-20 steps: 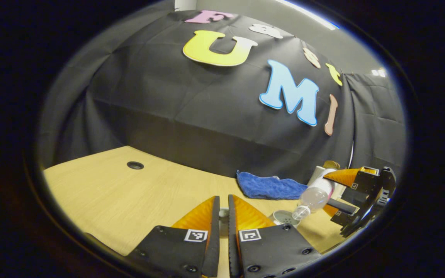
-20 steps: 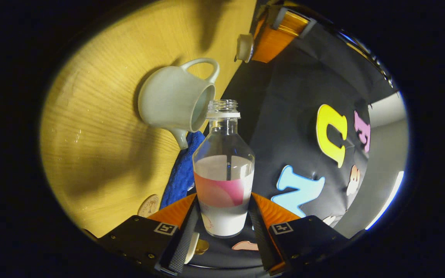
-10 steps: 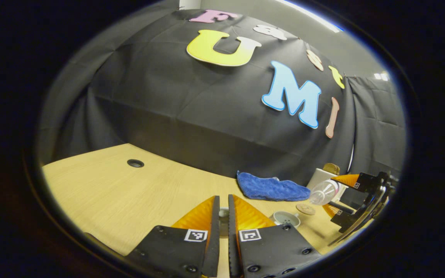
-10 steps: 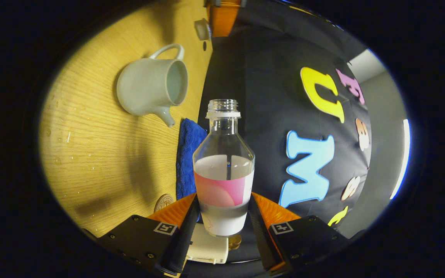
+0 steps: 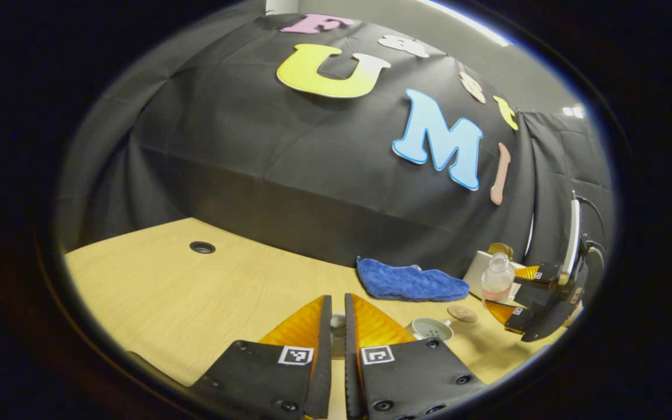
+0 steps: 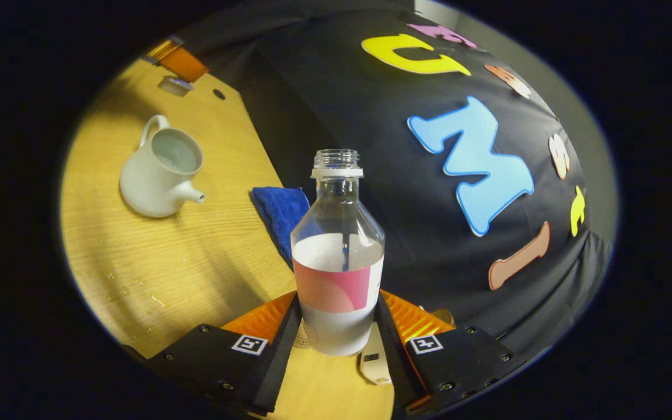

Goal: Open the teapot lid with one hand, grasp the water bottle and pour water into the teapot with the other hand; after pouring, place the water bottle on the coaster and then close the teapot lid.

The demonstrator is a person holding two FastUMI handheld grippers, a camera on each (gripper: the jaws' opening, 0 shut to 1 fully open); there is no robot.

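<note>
Standing upright between the right tongs [image 6: 336, 326], the clear plastic water bottle [image 6: 337, 251] was clamped at its lower body by both fingers, uncapped and partly full, with a pink label band. The glazed white teapot [image 6: 158, 175] sat open on the wood-grain desk [image 6: 196, 256], water visible inside, well to the bottle's left. A blue fuzzy cloth [image 6: 280, 213] lay between them. The left tongs [image 5: 337, 318] were nearly closed, pinching the small pale teapot lid [image 5: 337, 321]. A round coaster [image 5: 462, 314] lay near the right tongs.

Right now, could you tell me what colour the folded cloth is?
The cloth is blue, clearest in the left gripper view.
</note>
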